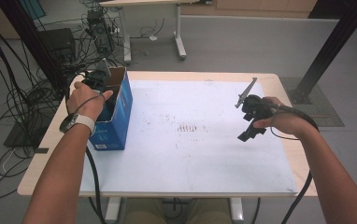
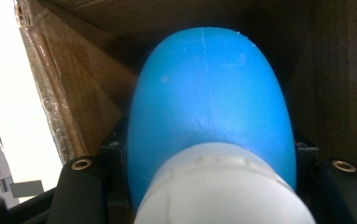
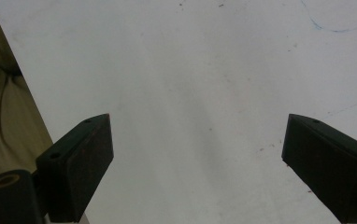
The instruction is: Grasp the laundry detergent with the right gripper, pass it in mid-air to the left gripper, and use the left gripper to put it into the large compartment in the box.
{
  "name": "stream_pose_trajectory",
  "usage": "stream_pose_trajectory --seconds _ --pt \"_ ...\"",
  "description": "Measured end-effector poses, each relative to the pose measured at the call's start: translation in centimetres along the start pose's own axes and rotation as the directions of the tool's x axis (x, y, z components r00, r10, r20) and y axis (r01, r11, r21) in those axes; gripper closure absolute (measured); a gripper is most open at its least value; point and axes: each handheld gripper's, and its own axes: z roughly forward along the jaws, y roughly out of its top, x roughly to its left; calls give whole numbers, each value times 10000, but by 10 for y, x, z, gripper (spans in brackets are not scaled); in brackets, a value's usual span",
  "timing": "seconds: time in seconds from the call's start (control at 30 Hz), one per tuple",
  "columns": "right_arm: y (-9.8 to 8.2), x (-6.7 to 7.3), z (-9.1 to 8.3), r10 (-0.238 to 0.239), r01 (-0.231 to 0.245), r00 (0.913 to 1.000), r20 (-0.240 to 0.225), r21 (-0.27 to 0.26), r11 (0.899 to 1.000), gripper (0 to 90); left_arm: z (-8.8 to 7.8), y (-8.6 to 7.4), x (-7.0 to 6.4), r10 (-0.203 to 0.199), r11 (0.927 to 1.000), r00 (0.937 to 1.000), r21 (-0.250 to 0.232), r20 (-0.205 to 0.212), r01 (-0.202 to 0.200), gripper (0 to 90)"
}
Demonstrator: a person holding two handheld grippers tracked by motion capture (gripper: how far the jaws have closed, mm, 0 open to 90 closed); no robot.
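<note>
High view shows the left tool (image 1: 103,88) dipped down into the open top of a blue cardboard box (image 1: 116,126) sitting at the left edge of the surface (image 1: 204,154). The left hand (image 1: 87,100) is angled over the box so the tool can get inside from above, which makes sense since that's the only way in.

Left gripper view is where it gets clear: there's a blue and white bottle-like thing (image 2: 211,116), rounded blue body with a white cap end nearest the camera, and it sits right between the jaws with the brown inner walls of the box all around. So the left tool is pinching that blue thing, still down inside the box. My guess is it's about to be lifted out, and the grip near the cap end looks like it's meant to keep the rounded body from slipping.

The right tool (image 3: 195,149) hangs over the bare white sheet with its jaws spread wide and nothing between them. The right hand (image 1: 279,120) is well apart from the box, probably just waiting out of the way.
</note>
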Motion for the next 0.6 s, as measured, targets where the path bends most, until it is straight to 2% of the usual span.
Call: stream_pose_trajectory --seconds 0.6 --pt "3 1 2 -42 42 10000 -21 23 10000 88 -1 -2 0 153 9998 9999 -136 33 -152 375"
